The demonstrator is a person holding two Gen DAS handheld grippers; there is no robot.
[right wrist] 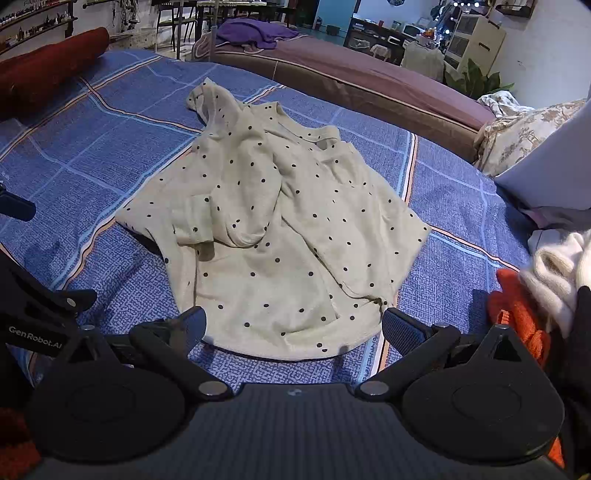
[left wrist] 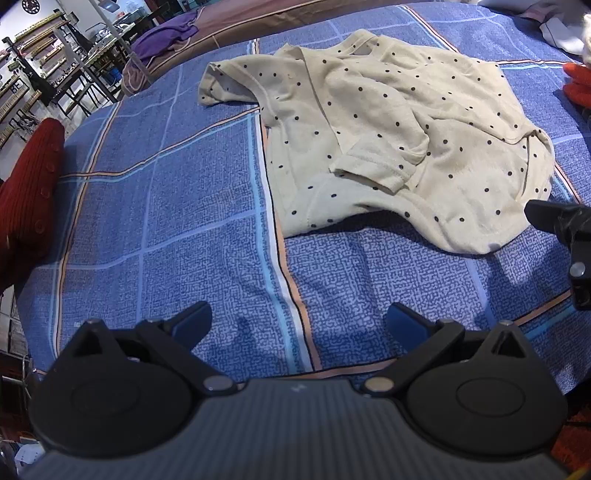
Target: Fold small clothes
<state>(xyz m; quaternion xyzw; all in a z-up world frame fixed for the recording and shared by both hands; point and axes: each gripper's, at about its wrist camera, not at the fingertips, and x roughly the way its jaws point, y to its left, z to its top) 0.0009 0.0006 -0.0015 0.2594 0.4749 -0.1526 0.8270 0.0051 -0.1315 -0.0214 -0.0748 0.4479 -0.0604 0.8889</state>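
Observation:
A small cream shirt with black dots (left wrist: 399, 136) (right wrist: 280, 236) lies crumpled on the blue checked bedsheet (left wrist: 177, 206) (right wrist: 88, 147). One sleeve is folded over its front and the other sticks out toward the far side. My left gripper (left wrist: 299, 321) hovers open over bare sheet, to the near left of the shirt. The right gripper (right wrist: 293, 325) hangs open just above the shirt's near hem, nothing between its fingers. Its finger (left wrist: 554, 218) also shows at the right edge of the left wrist view, by the hem.
A dark red garment (left wrist: 26, 192) (right wrist: 48, 70) lies at the sheet's left edge. Orange (right wrist: 517, 310) and white fluffy clothes (right wrist: 557, 269) are piled at the right. Beyond the sheet are a brown mattress (right wrist: 369, 77) with a purple cloth (right wrist: 251, 33), pillows and shelves.

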